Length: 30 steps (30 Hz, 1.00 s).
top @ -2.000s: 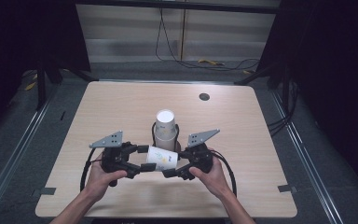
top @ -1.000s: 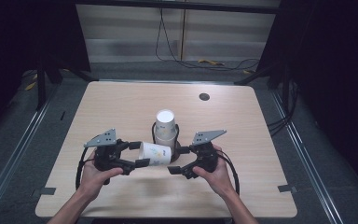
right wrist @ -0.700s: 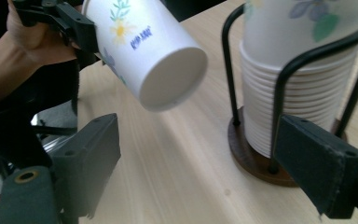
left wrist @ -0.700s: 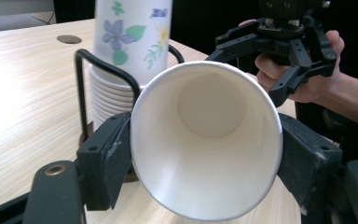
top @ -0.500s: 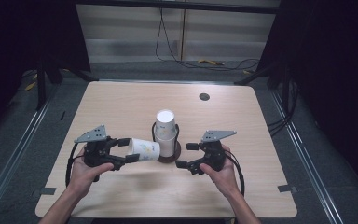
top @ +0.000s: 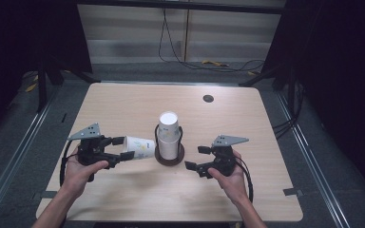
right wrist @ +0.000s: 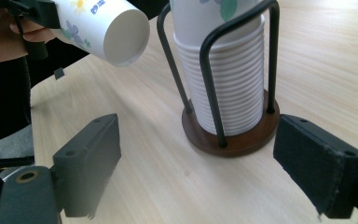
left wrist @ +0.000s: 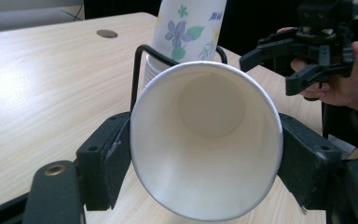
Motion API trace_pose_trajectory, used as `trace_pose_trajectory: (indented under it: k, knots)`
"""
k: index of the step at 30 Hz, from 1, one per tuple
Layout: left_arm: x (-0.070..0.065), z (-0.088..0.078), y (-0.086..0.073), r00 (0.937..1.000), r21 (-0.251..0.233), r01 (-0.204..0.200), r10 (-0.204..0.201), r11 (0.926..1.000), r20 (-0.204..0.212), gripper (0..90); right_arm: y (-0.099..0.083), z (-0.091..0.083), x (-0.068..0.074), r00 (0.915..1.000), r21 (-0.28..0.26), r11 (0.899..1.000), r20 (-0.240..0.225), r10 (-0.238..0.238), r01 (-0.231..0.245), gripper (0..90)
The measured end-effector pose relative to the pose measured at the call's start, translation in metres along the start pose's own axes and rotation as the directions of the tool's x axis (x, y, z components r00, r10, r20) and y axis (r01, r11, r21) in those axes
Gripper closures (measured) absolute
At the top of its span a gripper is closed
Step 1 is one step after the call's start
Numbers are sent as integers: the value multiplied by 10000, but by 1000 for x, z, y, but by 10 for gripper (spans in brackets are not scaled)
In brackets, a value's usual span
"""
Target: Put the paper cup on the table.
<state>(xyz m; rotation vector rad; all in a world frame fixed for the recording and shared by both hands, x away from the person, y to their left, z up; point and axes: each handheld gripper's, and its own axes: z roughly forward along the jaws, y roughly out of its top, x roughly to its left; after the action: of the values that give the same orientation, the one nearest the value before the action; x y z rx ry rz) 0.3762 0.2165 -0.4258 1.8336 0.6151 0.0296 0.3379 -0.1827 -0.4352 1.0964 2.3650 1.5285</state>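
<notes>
While the left tongs (top: pixel 123 148) clamp a paper cup (top: pixel 140 147) near its rim, the cup lies on its side above the worktop (top: pixel 123 102), its base pointing right toward the cup stack (top: pixel 169 133) in a wire holder (top: pixel 169 156) at the middle. Right of the holder, the right tongs (top: pixel 196 157) stand open and empty, their jaws having just been closing a little.
</notes>
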Motion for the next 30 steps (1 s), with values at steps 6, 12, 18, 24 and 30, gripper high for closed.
trace_pose_trajectory:
  k: [6, 12, 18, 24, 30]
  knots:
    - [8, -3, -1, 9991, 331, 115, -101, 9994, -407, 255, -11, -10, -3, 9991, -11, 10000, 420, -38, 39, 159]
    - [16, -4, -7, 9945, 829, 186, -99, 9964, -1041, 256, -14, -11, -7, 9996, -7, 9999, 280, 107, -107, 183]
    - [23, -2, -7, 9878, 1101, 328, -155, 9934, -1550, 256, -15, -14, -9, 9989, -53, 9999, 456, 89, -86, 183]
    - [29, 0, -7, 9841, 1517, 351, -77, 9878, -1777, 257, -15, -12, -11, 9989, 45, 10000, 460, 62, -64, 185]
    - [32, 0, 2, 9839, 1832, 388, -56, 9823, -1785, 254, -13, -8, -6, 9990, 109, 9999, 442, -29, 24, 186]
